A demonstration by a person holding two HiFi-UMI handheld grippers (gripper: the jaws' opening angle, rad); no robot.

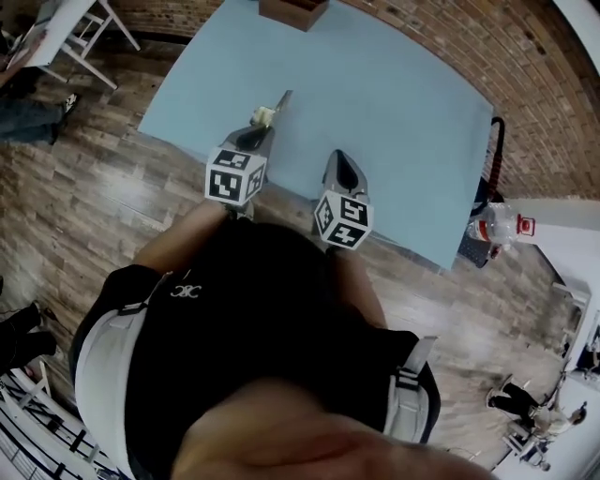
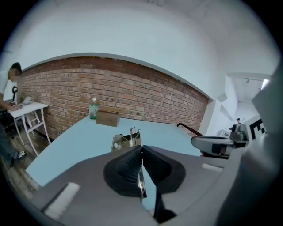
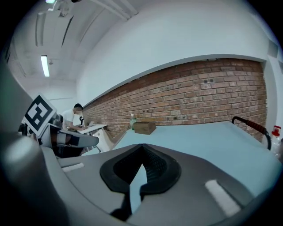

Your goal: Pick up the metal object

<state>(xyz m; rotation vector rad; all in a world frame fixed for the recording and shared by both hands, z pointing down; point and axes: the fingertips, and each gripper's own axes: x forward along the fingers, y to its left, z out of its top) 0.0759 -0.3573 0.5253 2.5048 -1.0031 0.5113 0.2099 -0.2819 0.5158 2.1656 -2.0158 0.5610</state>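
Note:
The metal object is a shiny sprung clip with a long thin handle. My left gripper is shut on it and holds it above the near left part of the light blue table. In the left gripper view the clip's head sticks out past the closed pads, and its thin strip runs back between them at my left gripper. My right gripper hovers beside it to the right, near the table's front edge. In its own view my right gripper is shut, with nothing between its tips.
A wooden box stands at the table's far edge, with a green bottle beside it. A black curved handle hangs off the table's right edge. A brick wall runs behind. A person sits at a white table to the left.

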